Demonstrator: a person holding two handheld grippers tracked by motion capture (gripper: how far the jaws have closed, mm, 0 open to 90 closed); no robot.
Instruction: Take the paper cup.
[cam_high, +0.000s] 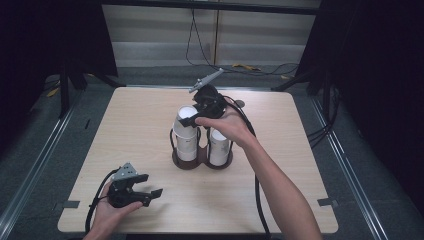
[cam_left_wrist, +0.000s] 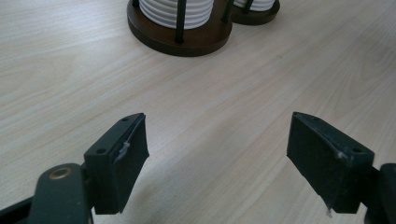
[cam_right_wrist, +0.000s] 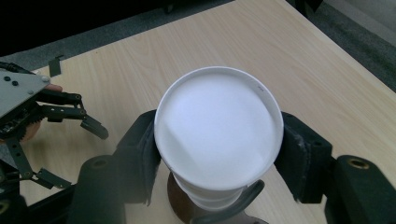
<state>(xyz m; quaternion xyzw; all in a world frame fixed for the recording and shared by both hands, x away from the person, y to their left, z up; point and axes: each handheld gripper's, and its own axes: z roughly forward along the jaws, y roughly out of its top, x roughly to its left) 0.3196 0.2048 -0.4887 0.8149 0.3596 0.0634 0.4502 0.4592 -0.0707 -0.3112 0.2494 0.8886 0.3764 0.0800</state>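
High view: a dark brown wooden two-ring cup holder (cam_high: 202, 161) stands mid-table, each ring holding a stack of white paper cups. The right gripper (cam_high: 196, 119) clamps its jaws on the top white paper cup (cam_high: 187, 116) of the holder's left stack (cam_high: 186, 144); right gripper view shows the pads pressed on both sides of the rim. A shorter stack (cam_high: 219, 146) fills the right ring. The left gripper (cam_high: 151, 195) rests near the holder's front left, jaws wide apart.
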